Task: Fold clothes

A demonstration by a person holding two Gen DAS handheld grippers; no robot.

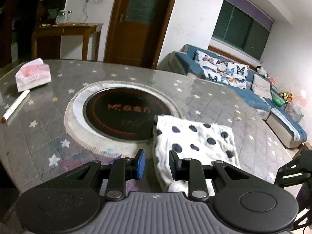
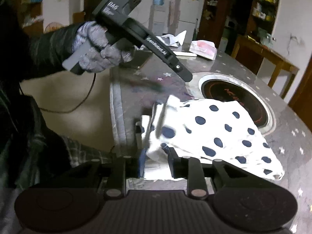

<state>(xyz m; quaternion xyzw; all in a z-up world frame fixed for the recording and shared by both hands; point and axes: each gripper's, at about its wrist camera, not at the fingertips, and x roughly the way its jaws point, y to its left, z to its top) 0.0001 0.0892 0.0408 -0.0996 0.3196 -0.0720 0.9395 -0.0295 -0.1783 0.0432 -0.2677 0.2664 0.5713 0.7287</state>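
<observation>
A white cloth with dark blue dots [image 1: 197,140] lies folded on the grey star-patterned table [image 1: 48,132], its far corner over the round cooker inset [image 1: 124,113]. My left gripper [image 1: 157,161] is open just above the cloth's near left edge, holding nothing. In the right wrist view the cloth [image 2: 218,134] spreads right, with a bunched edge between the fingers of my right gripper [image 2: 156,163], which stands open around it. The left gripper body [image 2: 136,29], held by a gloved hand, hovers above the table.
A pink tissue pack [image 1: 33,74] and a white marker [image 1: 15,105] lie at the table's far left. A blue sofa [image 1: 243,85] stands beyond the table at right. A wooden side table [image 1: 68,33] is at the back. The table's near edge [image 2: 117,117] runs by the person's body.
</observation>
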